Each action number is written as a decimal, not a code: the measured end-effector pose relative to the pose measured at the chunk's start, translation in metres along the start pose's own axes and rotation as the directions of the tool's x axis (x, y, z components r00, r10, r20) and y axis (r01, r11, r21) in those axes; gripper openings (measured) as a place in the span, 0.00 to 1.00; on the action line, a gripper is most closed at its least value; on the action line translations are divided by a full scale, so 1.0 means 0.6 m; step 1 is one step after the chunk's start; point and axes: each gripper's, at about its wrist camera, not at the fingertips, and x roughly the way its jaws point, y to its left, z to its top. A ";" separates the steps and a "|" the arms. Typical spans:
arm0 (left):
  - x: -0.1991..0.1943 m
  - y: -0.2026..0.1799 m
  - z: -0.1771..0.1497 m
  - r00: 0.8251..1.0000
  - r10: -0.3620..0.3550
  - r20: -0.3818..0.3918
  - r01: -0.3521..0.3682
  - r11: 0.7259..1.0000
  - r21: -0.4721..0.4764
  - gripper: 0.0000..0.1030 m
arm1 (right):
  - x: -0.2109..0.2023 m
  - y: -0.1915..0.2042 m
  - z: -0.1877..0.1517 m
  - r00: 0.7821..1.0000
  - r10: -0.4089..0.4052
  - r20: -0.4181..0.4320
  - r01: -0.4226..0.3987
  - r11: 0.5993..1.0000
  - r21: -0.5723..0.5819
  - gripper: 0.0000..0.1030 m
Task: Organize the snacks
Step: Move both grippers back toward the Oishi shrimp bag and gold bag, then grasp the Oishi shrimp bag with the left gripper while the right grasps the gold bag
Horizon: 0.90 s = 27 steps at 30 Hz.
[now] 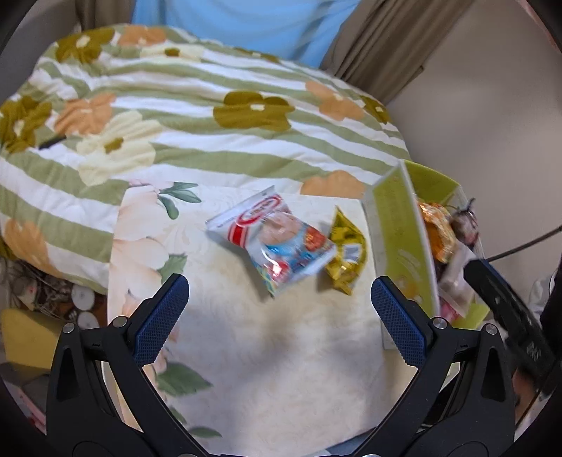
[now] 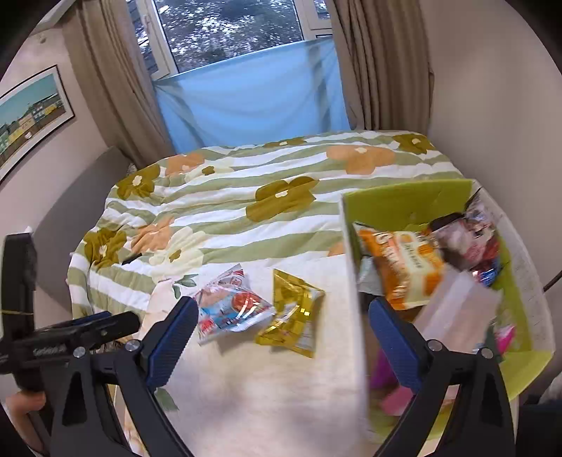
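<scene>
The left gripper point(image 1: 280, 291) has its jaws wide and empty. Just ahead at 12 o'clock lies a white snack bag point(image 1: 270, 240), with a gold snack bag point(image 1: 346, 251) touching it at 3 o'clock. Both look light, soft and crinkly, maybe slippery, so pinch an edge. The right gripper point(image 2: 282, 316) is wide too, straddling the green box point(image 2: 404, 200) wall. They rest on a cream cloth point(image 1: 267, 351) on a flowery bed point(image 1: 182, 105) by a window point(image 2: 228, 28).

1. A bedroom in a home: beyond the fingers lies a bed under a green-striped floral quilt point(image 2: 267, 197).
2. Farther ahead, a window point(image 2: 228, 31) flanked by beige curtains point(image 2: 383, 66), a blue cloth point(image 2: 253, 102) hung across it.
3. Far left of the fingers, a framed picture point(image 2: 31, 116) hangs on the wall.
</scene>
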 end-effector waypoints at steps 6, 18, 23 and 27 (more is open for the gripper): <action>0.098 0.038 0.048 0.993 -0.062 -0.097 0.055 0.996 -0.074 1.00 | 0.060 0.030 -0.013 0.996 -0.086 0.001 0.086 0.996 0.033 0.94; 0.240 0.041 0.072 0.988 0.015 -0.151 -0.047 0.976 -0.211 1.00 | 0.162 0.033 -0.042 0.989 -0.127 -0.081 0.130 0.991 0.029 0.94; 0.269 0.045 0.063 0.981 0.039 -0.192 -0.081 0.973 -0.215 1.00 | 0.181 0.037 -0.037 0.989 -0.114 -0.090 0.113 0.994 -0.011 0.94; 0.279 0.053 0.051 0.980 0.022 -0.198 -0.071 0.968 -0.241 1.00 | 0.203 0.038 -0.039 0.988 -0.092 -0.123 0.088 0.996 -0.031 0.94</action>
